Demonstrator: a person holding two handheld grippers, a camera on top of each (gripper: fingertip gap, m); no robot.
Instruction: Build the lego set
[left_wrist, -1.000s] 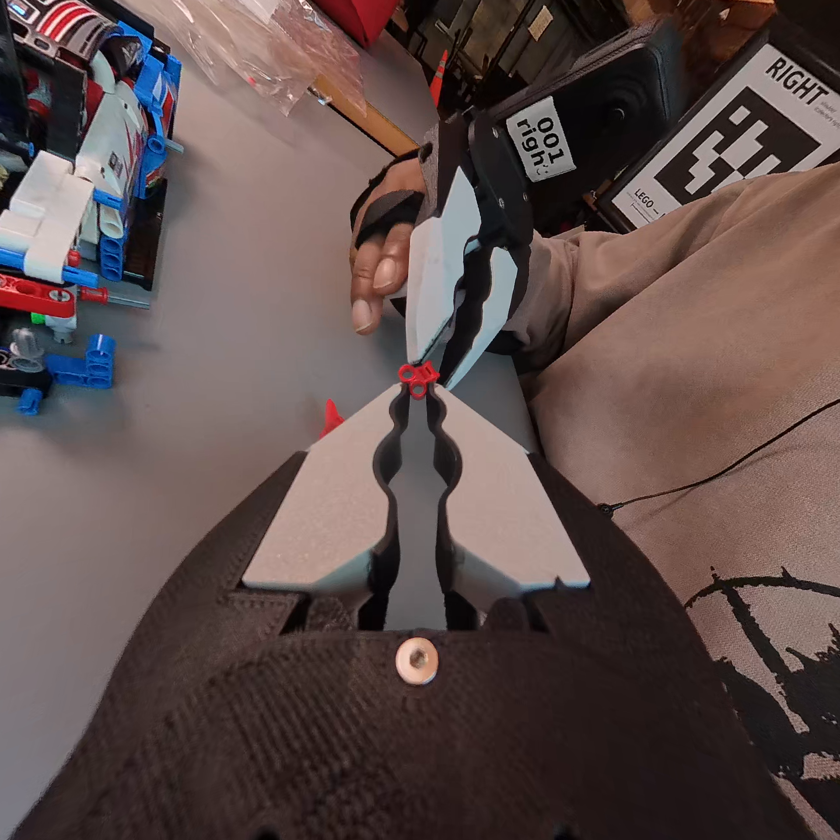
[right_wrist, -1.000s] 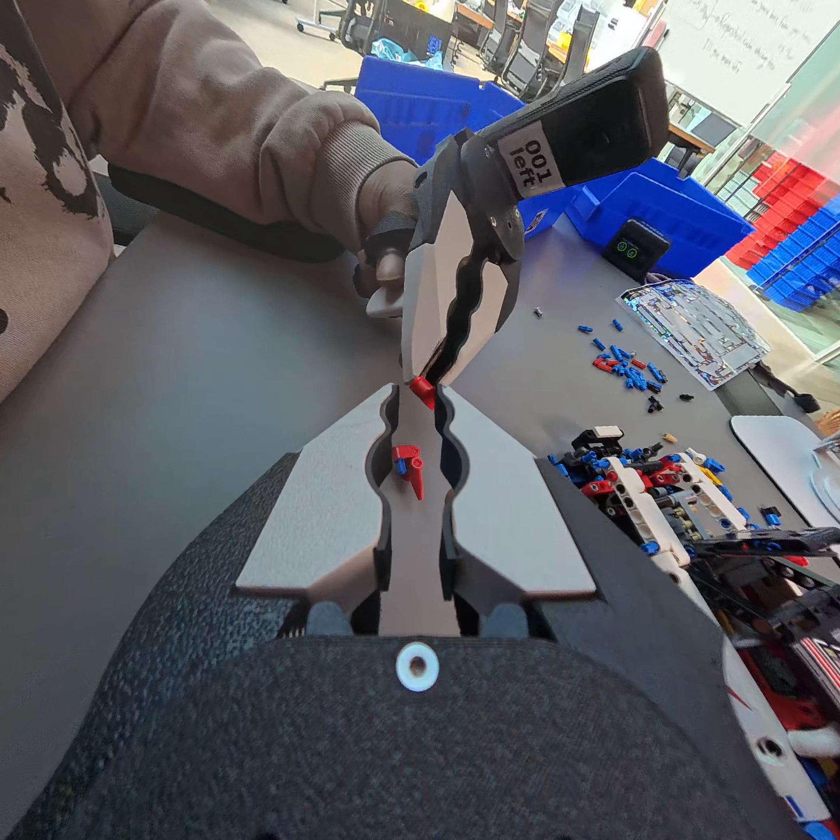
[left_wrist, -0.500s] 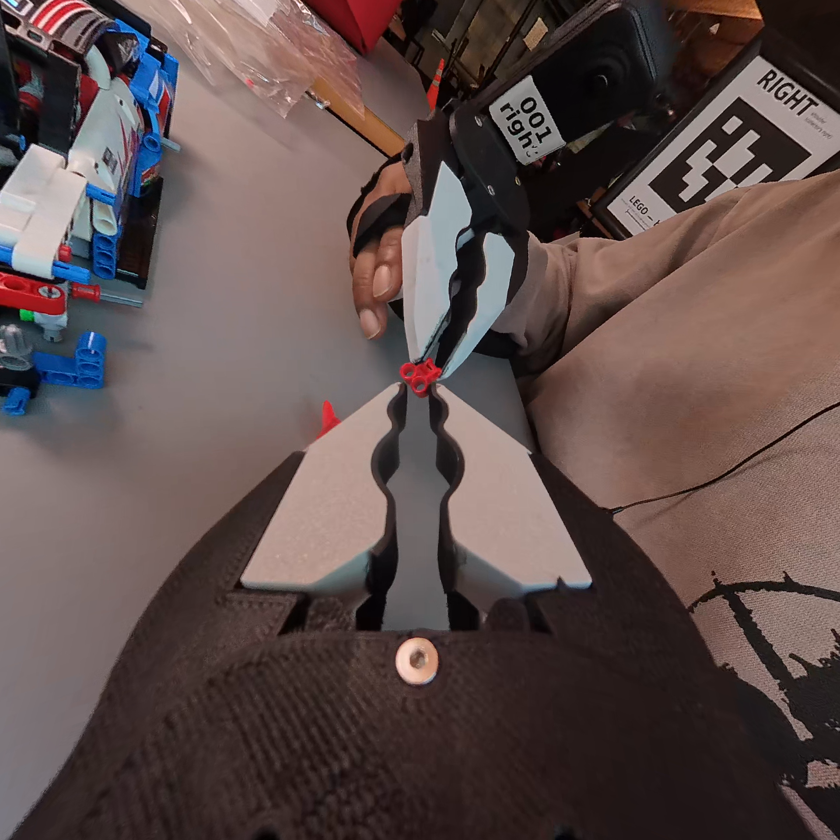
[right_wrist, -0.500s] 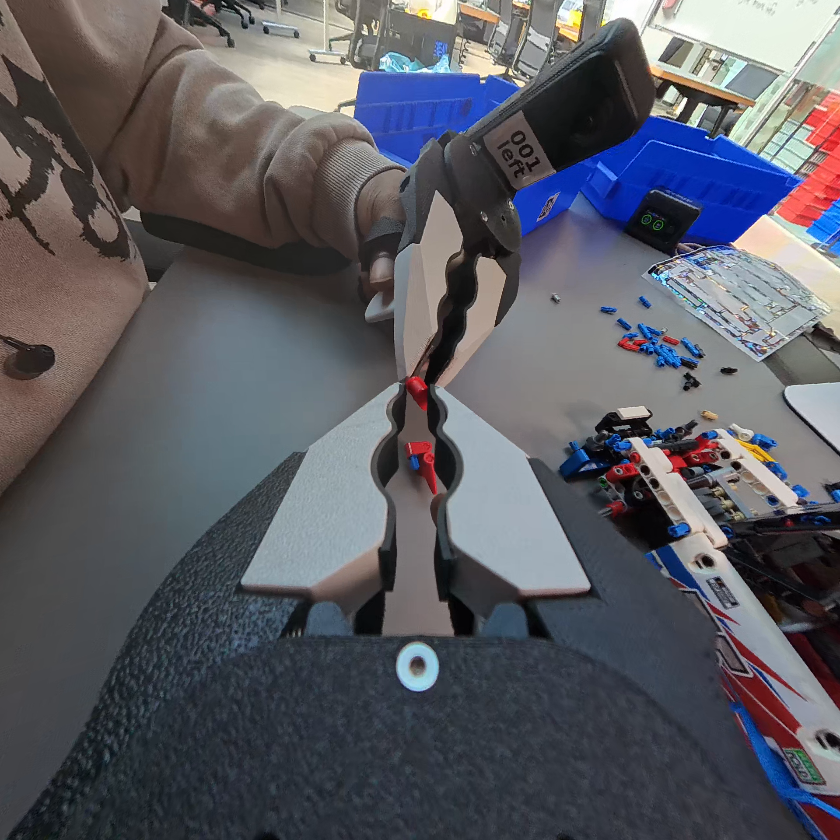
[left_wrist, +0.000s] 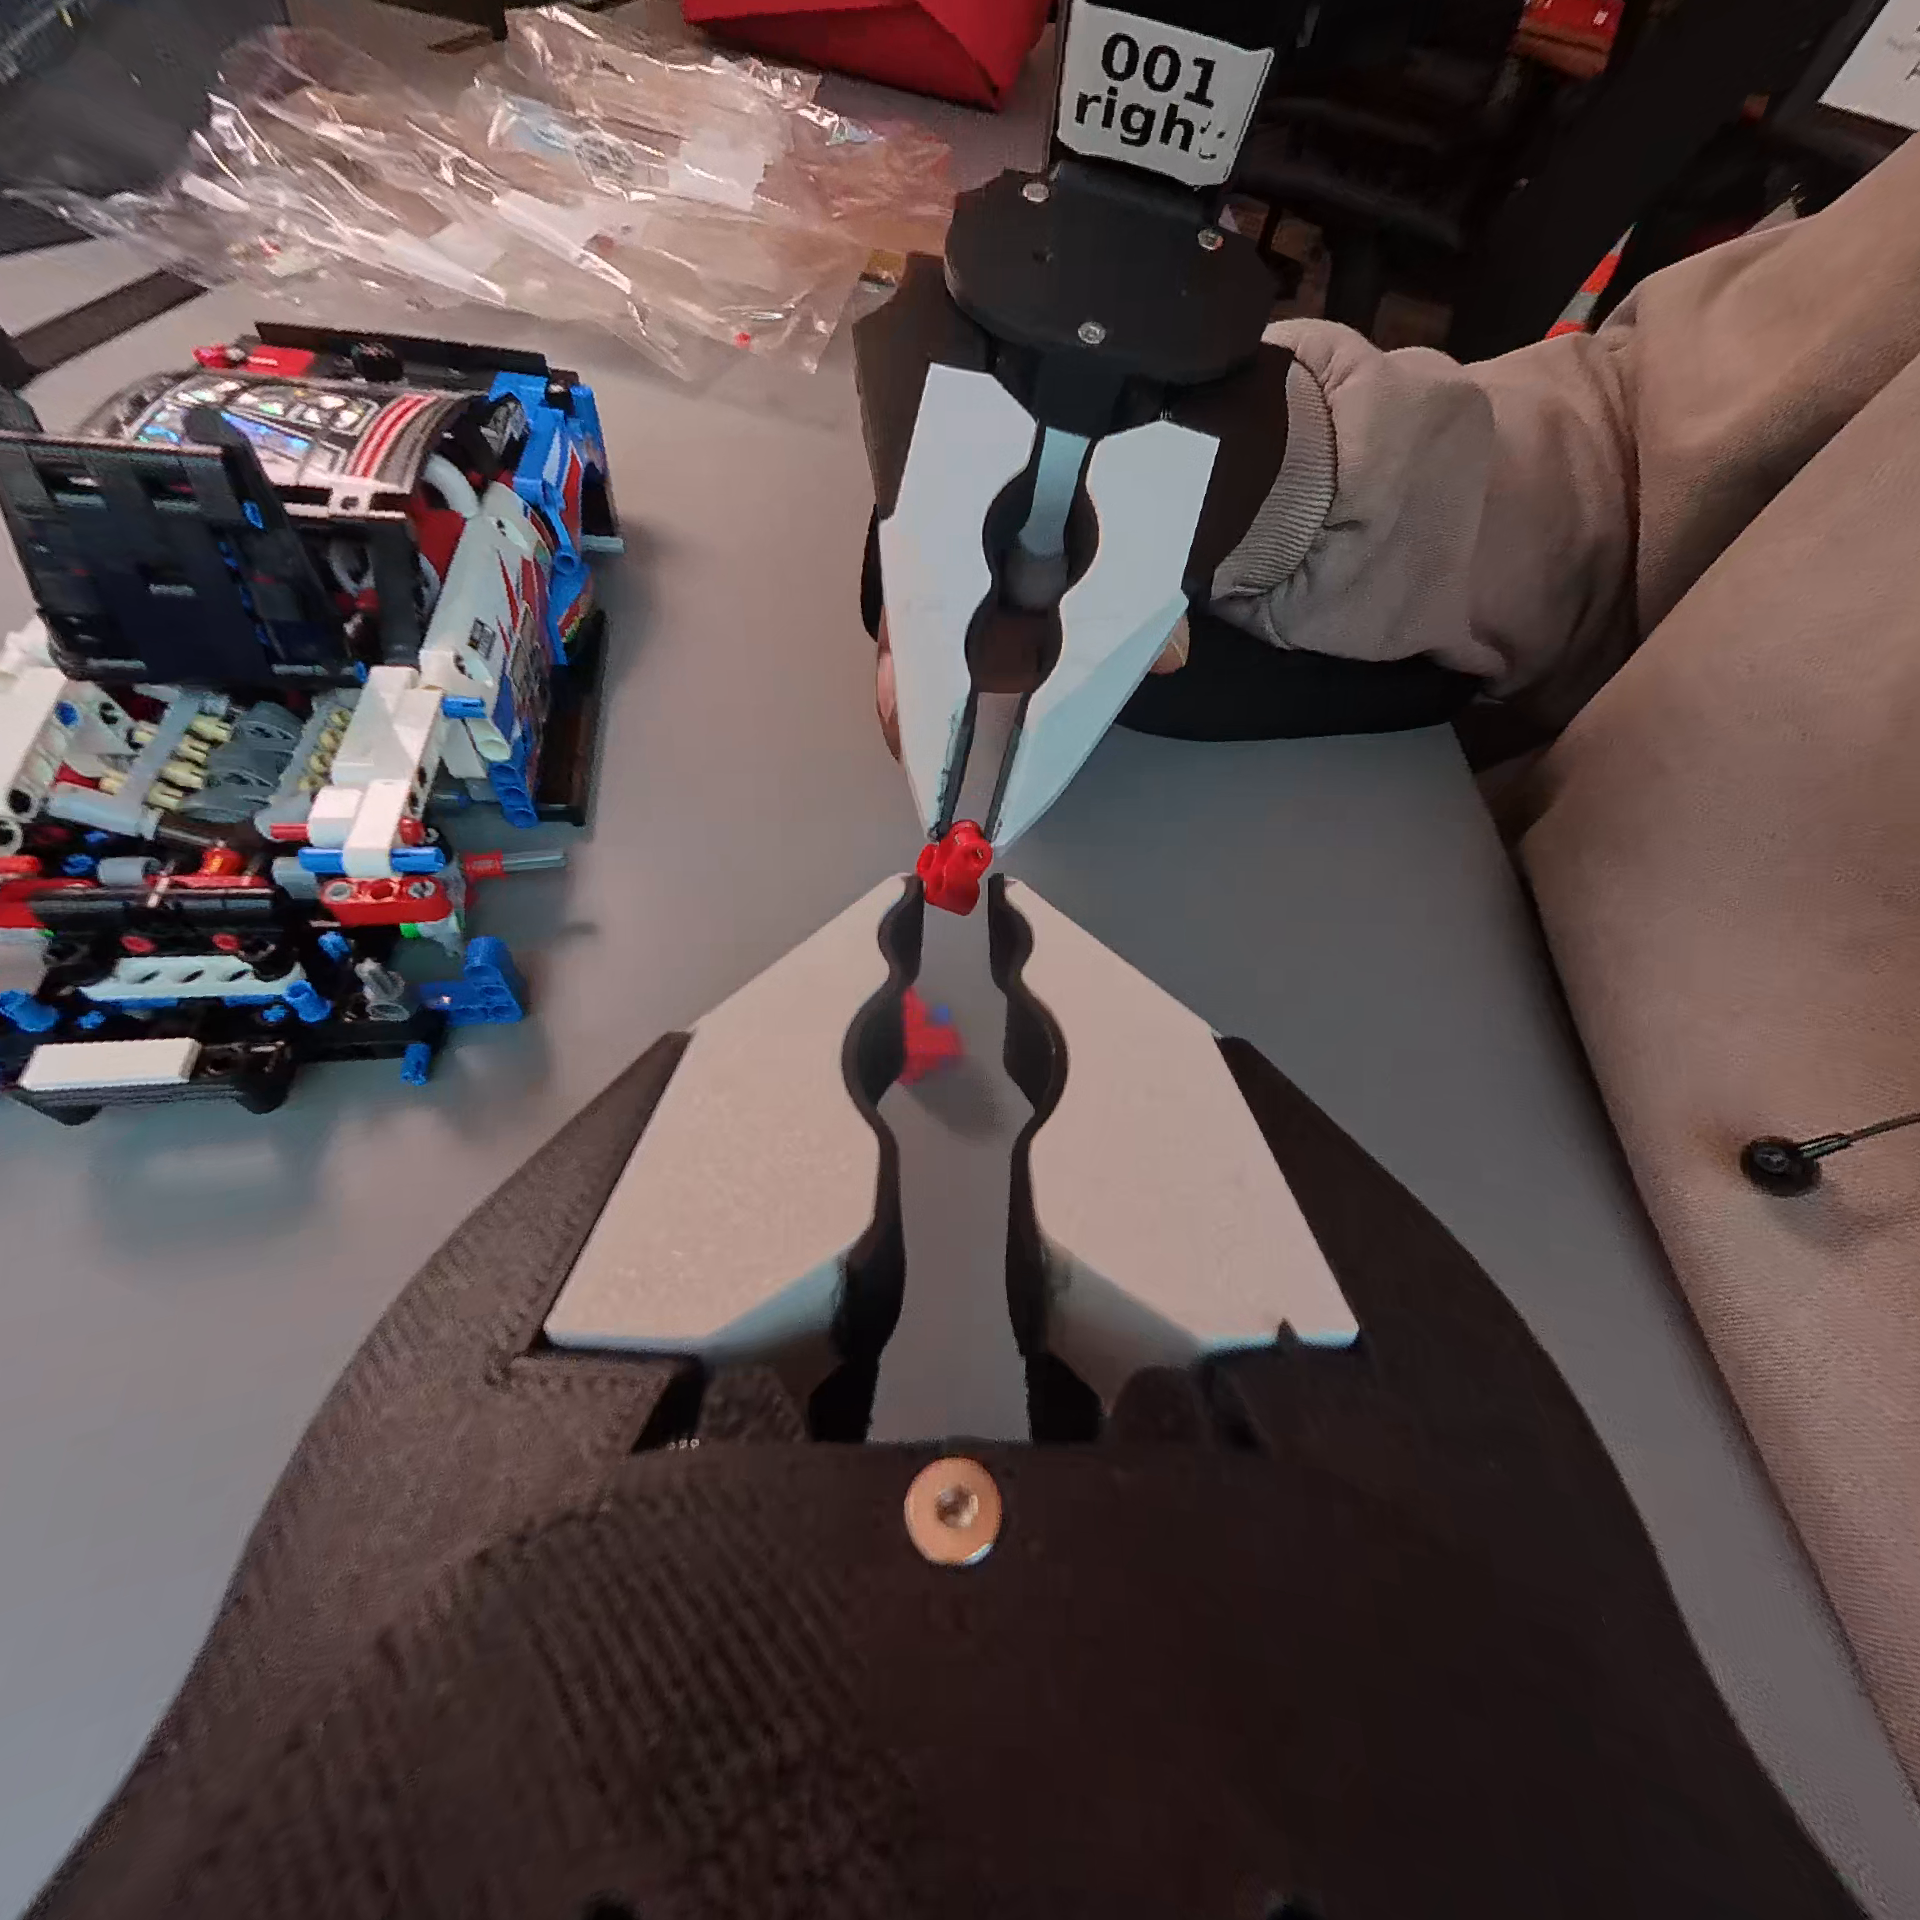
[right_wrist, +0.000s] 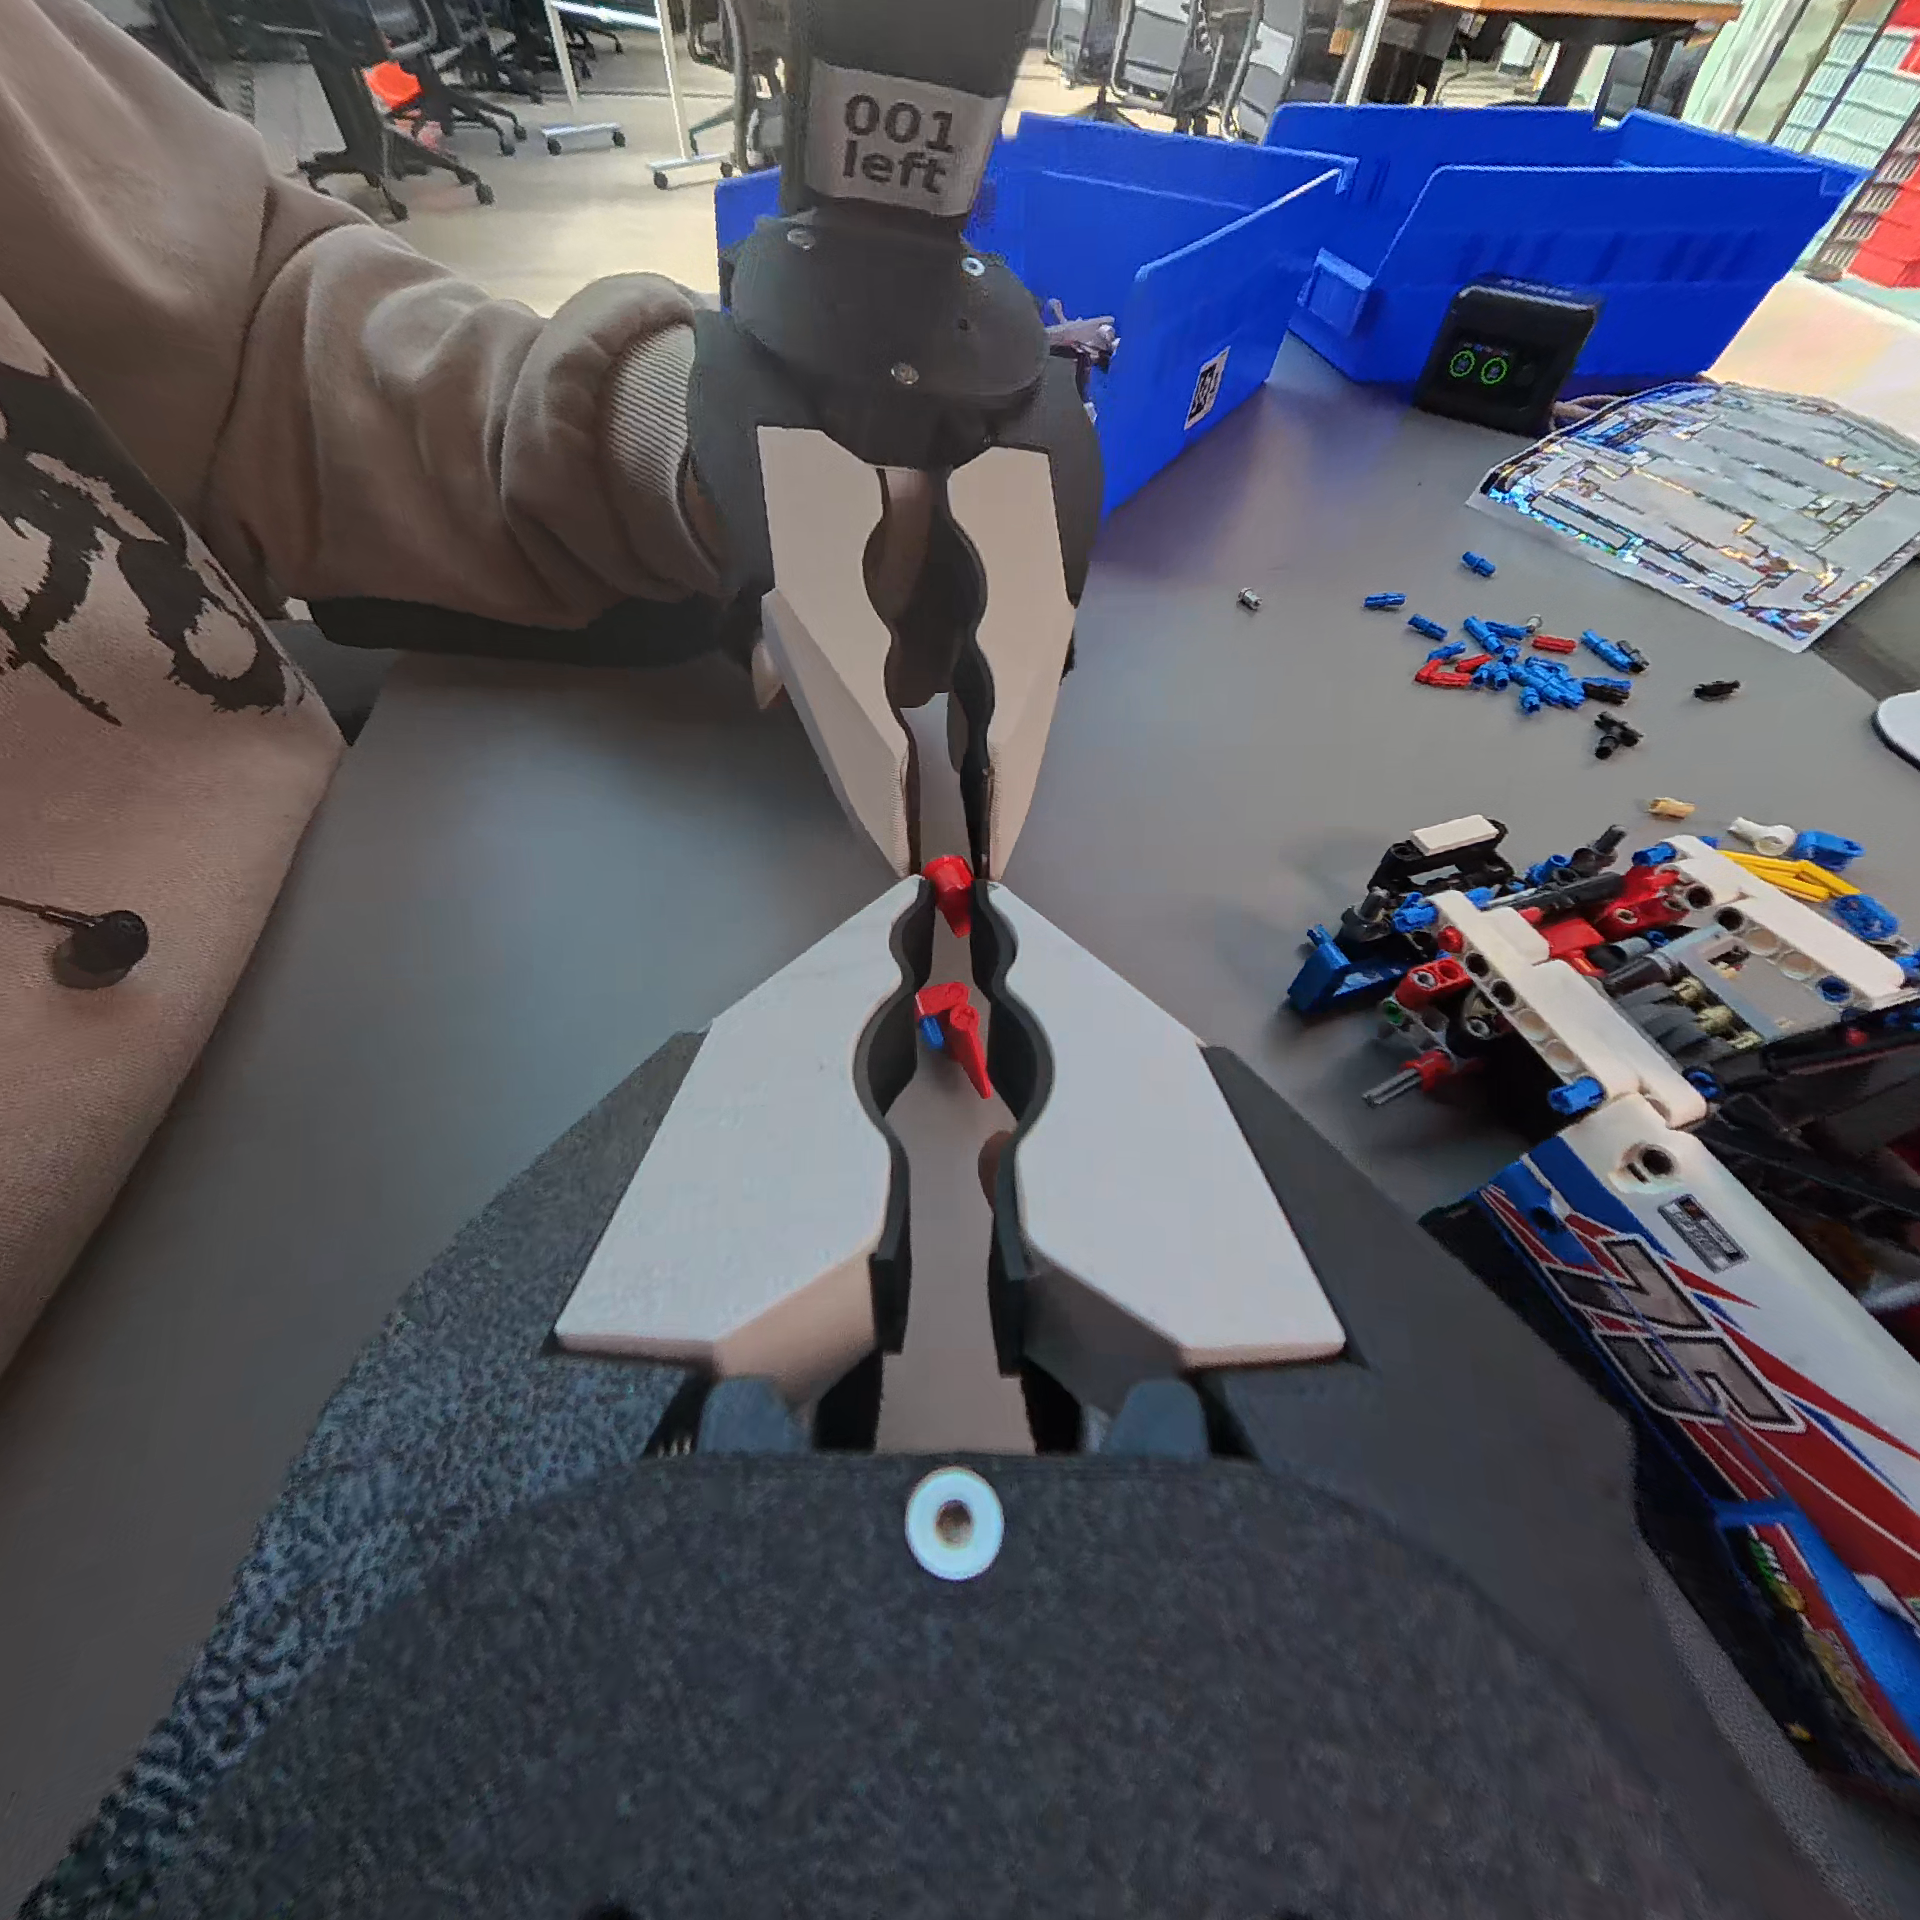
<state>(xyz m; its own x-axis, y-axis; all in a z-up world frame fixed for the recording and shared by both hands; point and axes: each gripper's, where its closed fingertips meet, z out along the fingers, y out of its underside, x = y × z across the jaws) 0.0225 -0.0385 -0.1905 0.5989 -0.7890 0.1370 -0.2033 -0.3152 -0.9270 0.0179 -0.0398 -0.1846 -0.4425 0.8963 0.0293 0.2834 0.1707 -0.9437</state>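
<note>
A small red connector piece hung above the grey table, pinched tip to tip — the left gripper and right gripper both nearly closed on it. Below lay another red-and-blue piece; the part-built car sat nearby.

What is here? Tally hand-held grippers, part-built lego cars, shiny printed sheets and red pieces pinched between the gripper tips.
hand-held gripper: 2 (left, right)
part-built lego car: 1
shiny printed sheet: 1
pinched red piece: 1
Total: 5
</note>
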